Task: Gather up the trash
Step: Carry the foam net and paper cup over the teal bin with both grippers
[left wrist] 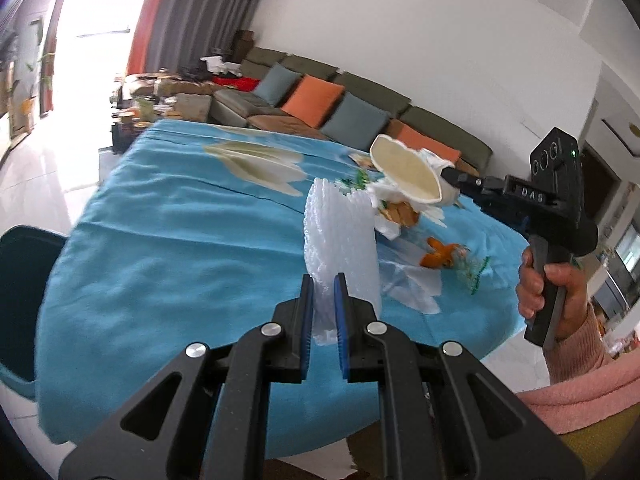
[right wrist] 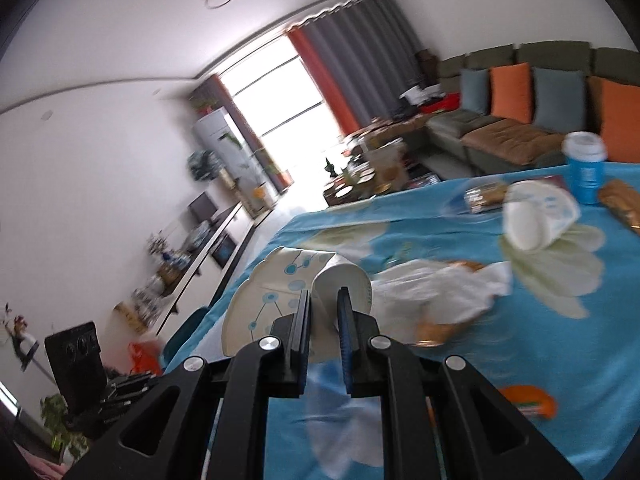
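Note:
My left gripper (left wrist: pixel 324 285) is shut on a white foam net sleeve (left wrist: pixel 340 232), which stands up from its blue pads above the blue flowered tablecloth (left wrist: pixel 160 240). My right gripper (right wrist: pixel 324 297) is shut on a squashed paper cup (right wrist: pixel 276 288) with a blue dot print. In the left wrist view that paper cup (left wrist: pixel 404 176) hangs over the table, at the tips of the right gripper (left wrist: pixel 448 175), which a hand in a pink sleeve holds. Loose on the cloth are a white plastic bag (left wrist: pixel 408 280), orange peel (left wrist: pixel 440 258), crumpled white tissue (right wrist: pixel 440 288) and another paper cup (right wrist: pixel 536 216) on its side.
A blue cup with a white lid (right wrist: pixel 584 168) stands at the table's far side, beside wrapped bread (right wrist: pixel 484 196) and a brown packet (right wrist: pixel 620 200). A teal chair (left wrist: pixel 24 292) sits at the table's left edge. A sofa with orange and grey cushions (left wrist: pixel 320 96) runs behind.

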